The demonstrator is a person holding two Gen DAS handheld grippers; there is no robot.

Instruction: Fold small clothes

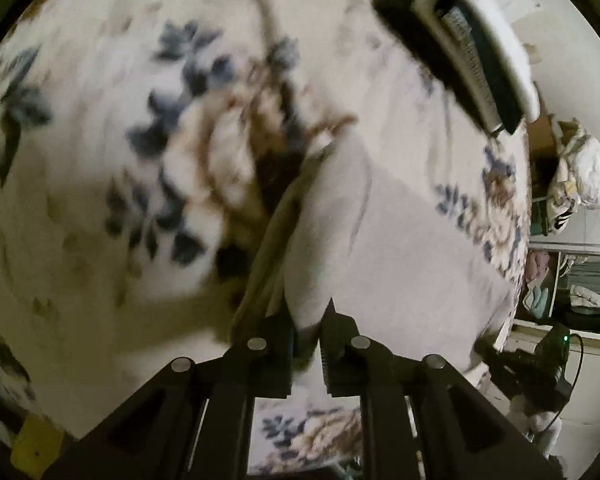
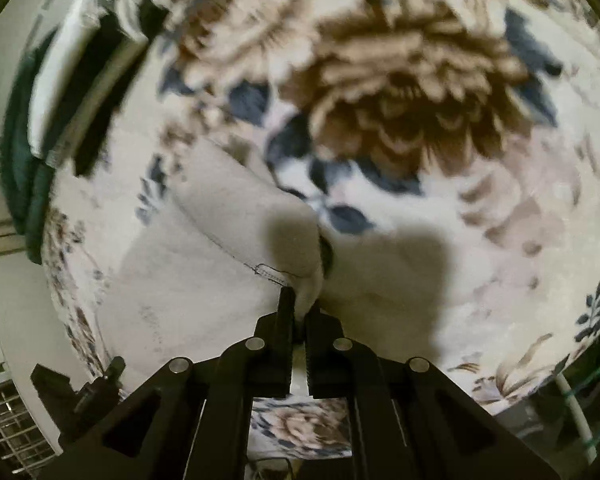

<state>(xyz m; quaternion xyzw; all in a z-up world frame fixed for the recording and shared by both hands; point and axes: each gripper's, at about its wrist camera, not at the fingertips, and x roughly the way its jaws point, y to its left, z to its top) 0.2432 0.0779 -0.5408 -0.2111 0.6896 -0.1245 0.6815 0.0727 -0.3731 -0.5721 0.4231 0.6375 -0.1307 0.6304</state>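
A small pale garment (image 1: 392,248) lies on a floral bedspread (image 1: 80,128). My left gripper (image 1: 309,312) is shut on one edge of the garment, with cloth pinched between the fingers. In the right wrist view the same pale garment (image 2: 204,280) spreads to the left, and my right gripper (image 2: 300,304) is shut on another edge of it, near a stitched seam. The other gripper shows at the lower left of the right view (image 2: 88,392) and at the lower right of the left view (image 1: 540,364). Both views are motion-blurred.
A stack of folded dark and white clothes (image 1: 460,40) lies at the far side of the bed; it also shows in the right wrist view (image 2: 80,92). Shelves with cloth items (image 1: 572,280) stand beyond the bed's edge. A wire rack (image 2: 12,428) is at lower left.
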